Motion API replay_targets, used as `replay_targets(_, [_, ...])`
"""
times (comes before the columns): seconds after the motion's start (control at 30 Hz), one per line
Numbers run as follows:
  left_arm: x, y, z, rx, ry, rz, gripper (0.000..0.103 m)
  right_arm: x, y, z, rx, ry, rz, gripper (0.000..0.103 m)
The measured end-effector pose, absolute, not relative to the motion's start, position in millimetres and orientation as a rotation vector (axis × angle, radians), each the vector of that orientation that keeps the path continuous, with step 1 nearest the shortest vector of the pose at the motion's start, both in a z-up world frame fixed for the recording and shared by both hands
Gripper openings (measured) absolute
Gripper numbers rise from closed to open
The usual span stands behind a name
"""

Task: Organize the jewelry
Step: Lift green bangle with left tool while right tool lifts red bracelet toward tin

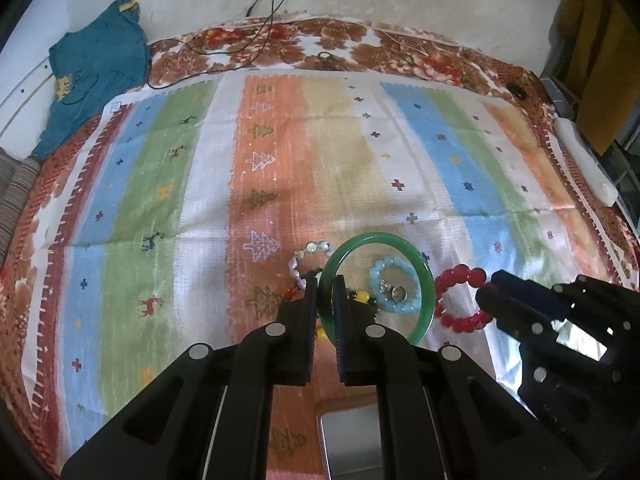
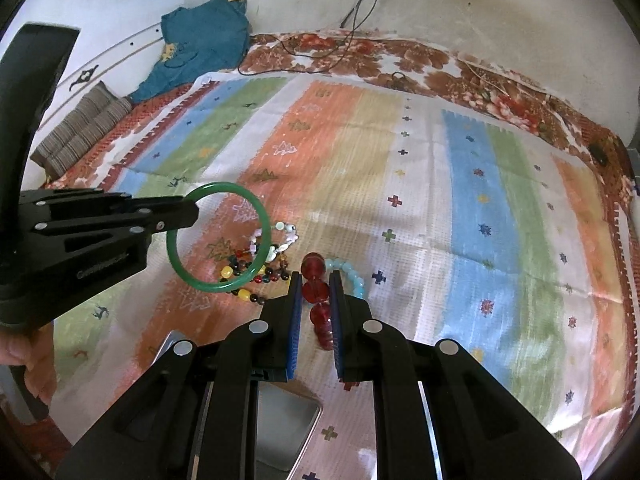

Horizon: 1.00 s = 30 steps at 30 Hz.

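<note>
My left gripper (image 1: 325, 284) is shut on a green bangle (image 1: 427, 280) and holds it upright above the cloth; the bangle also shows in the right wrist view (image 2: 262, 216). My right gripper (image 2: 315, 280) is shut on a red bead bracelet (image 2: 317, 292), also seen in the left wrist view (image 1: 460, 276). A light blue bead bracelet (image 1: 394, 288) with a small ring (image 1: 396, 293) inside it, a pale pearl bracelet (image 1: 304, 260) and a multicoloured bead strand (image 2: 248, 268) lie on the cloth.
A striped cloth (image 1: 280, 160) covers a floral bedspread (image 1: 320, 48). A metal tin (image 1: 348, 440) lies near the front edge. A teal garment (image 1: 96, 64), cables (image 1: 272, 12) and a white object (image 1: 584, 160) lie at the edges.
</note>
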<state>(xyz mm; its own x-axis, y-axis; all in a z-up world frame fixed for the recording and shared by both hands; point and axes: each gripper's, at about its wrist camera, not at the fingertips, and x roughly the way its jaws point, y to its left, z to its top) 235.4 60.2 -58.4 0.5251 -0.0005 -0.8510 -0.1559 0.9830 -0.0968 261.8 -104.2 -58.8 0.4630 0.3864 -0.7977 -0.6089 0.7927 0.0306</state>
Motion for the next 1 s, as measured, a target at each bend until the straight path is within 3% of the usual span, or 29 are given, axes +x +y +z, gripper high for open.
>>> replay_targets(1.0, [156.9,37.1,-23.3,-0.115,0.935,0.015,0.007,199.3,-125.4,-35.4,-0.279,0.824,0.669,0.014])
